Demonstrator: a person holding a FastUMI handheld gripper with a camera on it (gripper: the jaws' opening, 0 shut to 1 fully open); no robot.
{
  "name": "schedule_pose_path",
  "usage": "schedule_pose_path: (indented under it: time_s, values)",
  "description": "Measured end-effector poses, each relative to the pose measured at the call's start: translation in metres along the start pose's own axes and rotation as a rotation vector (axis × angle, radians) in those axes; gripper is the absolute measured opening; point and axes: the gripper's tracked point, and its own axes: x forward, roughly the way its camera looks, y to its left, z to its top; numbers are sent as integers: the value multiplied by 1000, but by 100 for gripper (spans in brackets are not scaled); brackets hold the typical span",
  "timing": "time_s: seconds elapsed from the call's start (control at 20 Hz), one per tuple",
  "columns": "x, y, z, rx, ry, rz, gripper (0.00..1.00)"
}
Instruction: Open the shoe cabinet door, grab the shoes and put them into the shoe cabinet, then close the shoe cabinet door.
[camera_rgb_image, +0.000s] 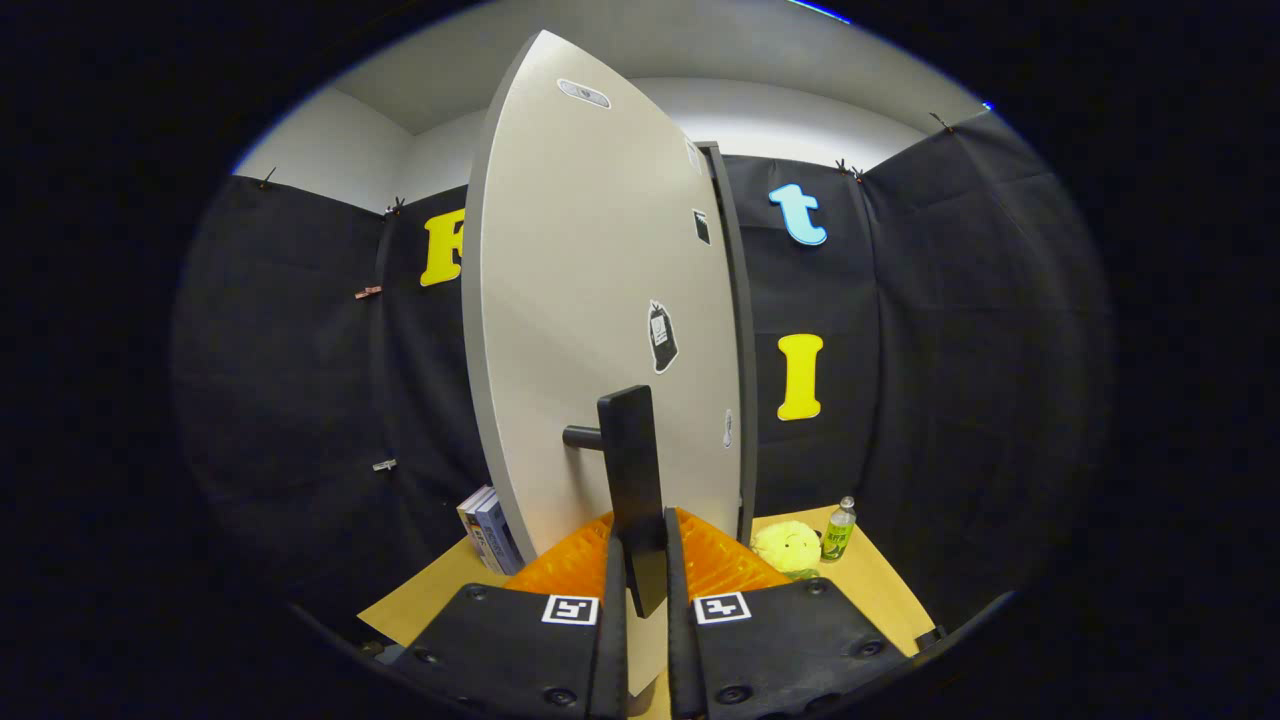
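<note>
One cabinet door (600, 300), pale grey and tall, fills the centre of the frame, seen at an angle with its left edge nearest and its right edge running back to a dark upright strip (742, 350), likely the cabinet frame. One dark bar handle (633, 490) stands off the door on a short round post at lower centre; the gripper (640, 590) has both fingers closed in on the lower end of this handle, one finger on each side, pressing it. Two square markers (570, 609) sit on the finger blocks at bottom centre. Orange ribbed surface (720, 560) shows just beyond the fingers at the door's foot; what it belongs to is hard to tell. Open room lies left of the door's near edge, with black cloth wall behind; right of the door there is a narrower gap before the cloth. Tan table surface (880, 580) shows at lower left and lower right, its outer edges cut off. Counted: one stack of books (488, 530) leaning at lower left, partly hidden by the door; one yellow plush toy (787, 547) and one green bottle (838, 530) at lower right, close together. Several small stickers (661, 337) dot the door, too small to read. Cabinet interior is hidden behind the door.
</note>
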Motion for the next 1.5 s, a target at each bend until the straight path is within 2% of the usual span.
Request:
schedule_pose_path:
  time_s: [0.2,0.25,0.55,0.75,1.05,1.2,1.4,1.5]
  values:
    - [-7,-38,-4,-14,6,-45,20]
    - [-8,-44,-4,-25,8,-48,14]
    - [-14,-93,1,-6,-1,-93,14]
    - [-14,-87,2,33,-1,-33,14]
    - [-23,-89,-4,40,9,-89,15]
    - [-46,-88,-24,-2,45,-121,19]
    - [-70,-86,-63,-6,125,-175,37]
    - [-80,-75,-82,28,167,-177,62]
